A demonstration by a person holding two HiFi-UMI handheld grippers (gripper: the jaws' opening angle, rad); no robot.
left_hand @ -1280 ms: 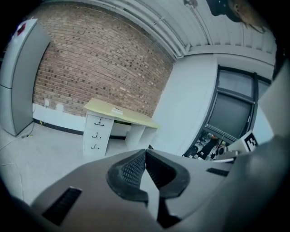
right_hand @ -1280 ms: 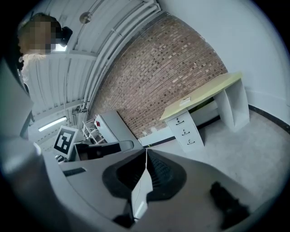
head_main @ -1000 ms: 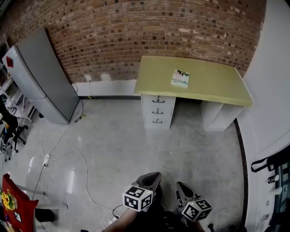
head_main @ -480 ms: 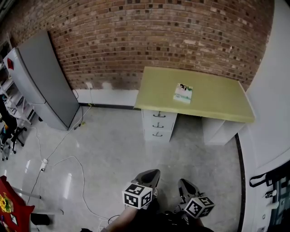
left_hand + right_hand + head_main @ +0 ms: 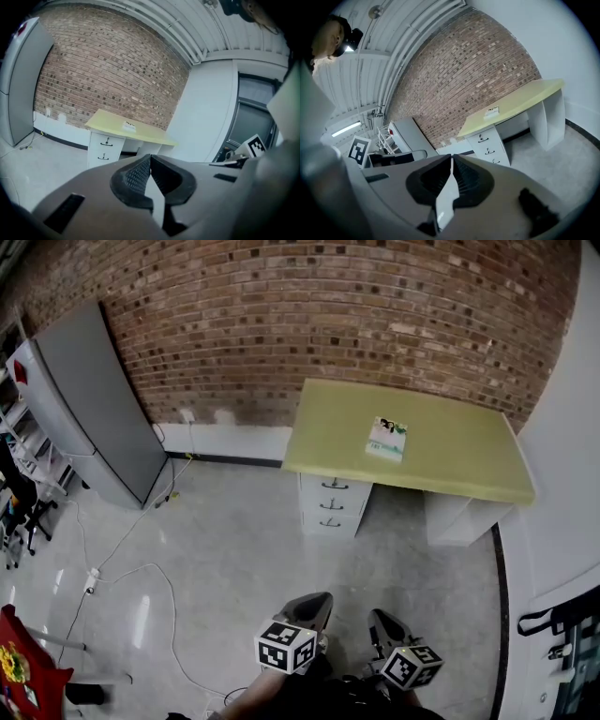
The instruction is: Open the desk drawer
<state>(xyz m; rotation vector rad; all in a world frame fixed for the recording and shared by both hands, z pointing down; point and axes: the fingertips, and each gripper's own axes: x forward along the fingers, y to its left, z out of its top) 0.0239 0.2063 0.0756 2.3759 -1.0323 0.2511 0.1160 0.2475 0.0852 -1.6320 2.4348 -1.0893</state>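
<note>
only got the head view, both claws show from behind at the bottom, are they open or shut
Observer: In the left gripper view the left claw is shut, pads together, with nothing between them.
Operator: and the other one
Observer: The right gripper view shows the right claw shut as well, and empty.
Operator: my view stops at the wall, whats overhead
Observer: White ceiling pipes run along the ceiling toward the brick wall, and a strip light is lit off to the left in the right gripper view.
</note>
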